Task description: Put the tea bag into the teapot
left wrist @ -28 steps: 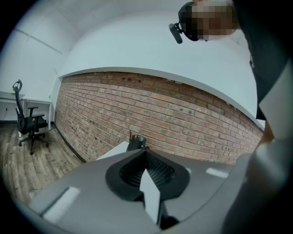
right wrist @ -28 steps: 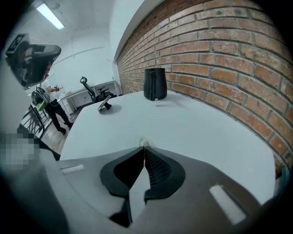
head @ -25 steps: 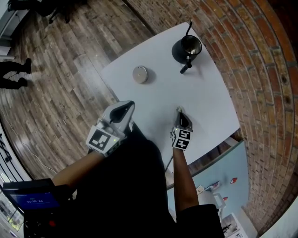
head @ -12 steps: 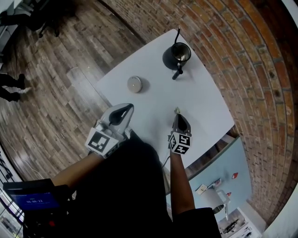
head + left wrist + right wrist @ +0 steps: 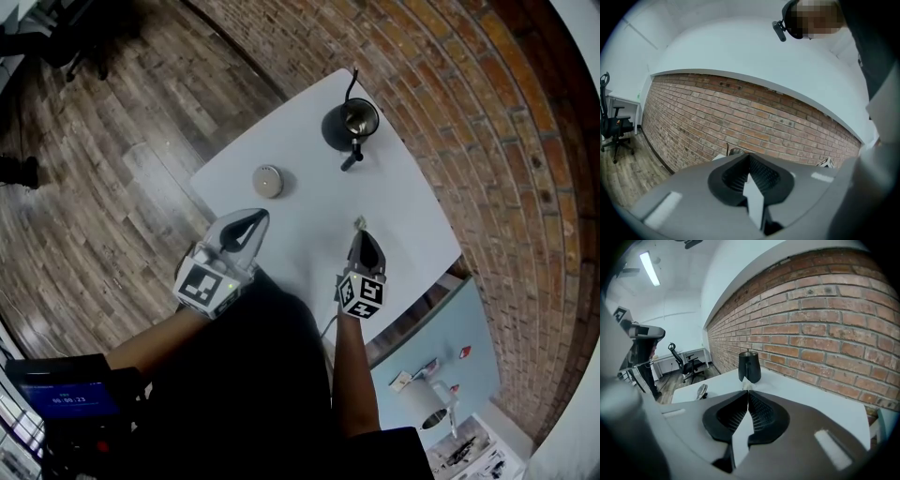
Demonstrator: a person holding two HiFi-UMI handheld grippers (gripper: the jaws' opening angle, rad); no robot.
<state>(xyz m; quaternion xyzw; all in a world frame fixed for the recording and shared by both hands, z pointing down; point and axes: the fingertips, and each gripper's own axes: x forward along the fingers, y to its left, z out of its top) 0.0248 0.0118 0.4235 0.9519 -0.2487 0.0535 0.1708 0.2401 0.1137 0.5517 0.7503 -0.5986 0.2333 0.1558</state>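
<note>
A red brick wall (image 5: 450,84) and a wood plank floor (image 5: 112,141) border a pale counter (image 5: 394,206). A black teapot (image 5: 349,124) stands open at its far end, by the wall. The left tongs (image 5: 258,214) are closed on nothing near the front edge. The right tongs (image 5: 360,230), well short of the teapot, are clenched above the counter. A round silver lid (image 5: 268,181) lies to the left. A small tea bag (image 5: 359,223) is pinched at the right tongs' tips
</note>
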